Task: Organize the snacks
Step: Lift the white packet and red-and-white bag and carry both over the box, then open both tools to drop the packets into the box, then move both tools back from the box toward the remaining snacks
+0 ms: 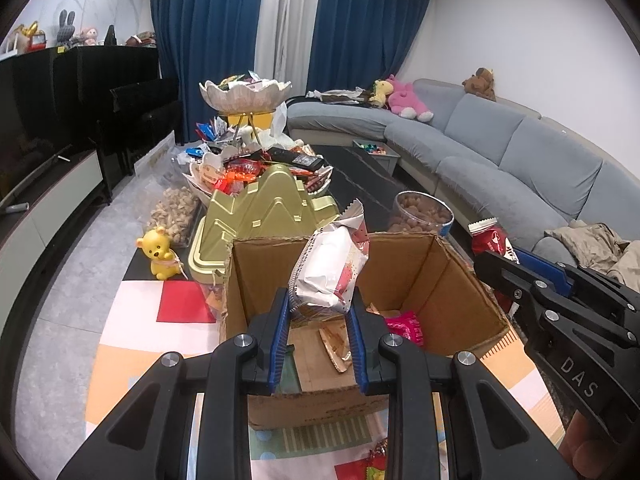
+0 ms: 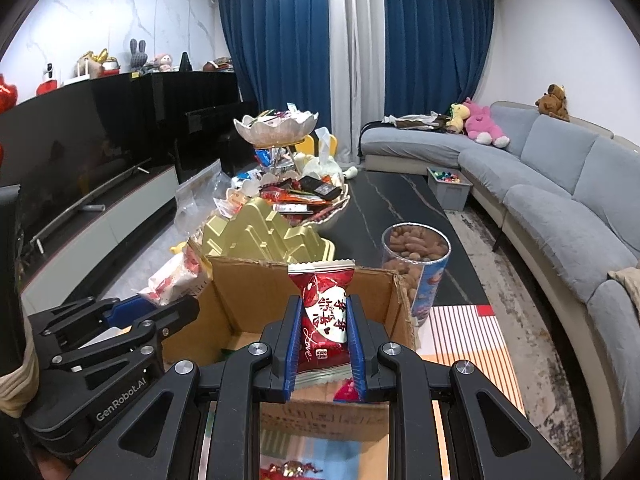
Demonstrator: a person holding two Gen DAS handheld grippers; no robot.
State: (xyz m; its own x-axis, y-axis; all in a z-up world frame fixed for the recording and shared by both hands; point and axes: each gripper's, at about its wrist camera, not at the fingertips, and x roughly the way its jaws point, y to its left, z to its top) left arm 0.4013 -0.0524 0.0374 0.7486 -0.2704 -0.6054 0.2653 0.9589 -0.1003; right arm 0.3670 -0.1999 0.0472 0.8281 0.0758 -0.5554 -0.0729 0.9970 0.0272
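Snacks are held over the open cardboard box (image 1: 400, 276): the left gripper (image 1: 320, 320) pinches a white packet (image 1: 332, 268) above its middle, and the right gripper (image 2: 323, 336) pinches a red packet (image 2: 324, 320) printed "Love" over its near edge. Only the left view shows a pink wrapper (image 1: 408, 326) on the box floor and "DAS" on the other gripper. Only the right view shows "GenRobot.AI". Behind the box stand a gold tin (image 2: 256, 236) and a nut tub (image 2: 416, 256).
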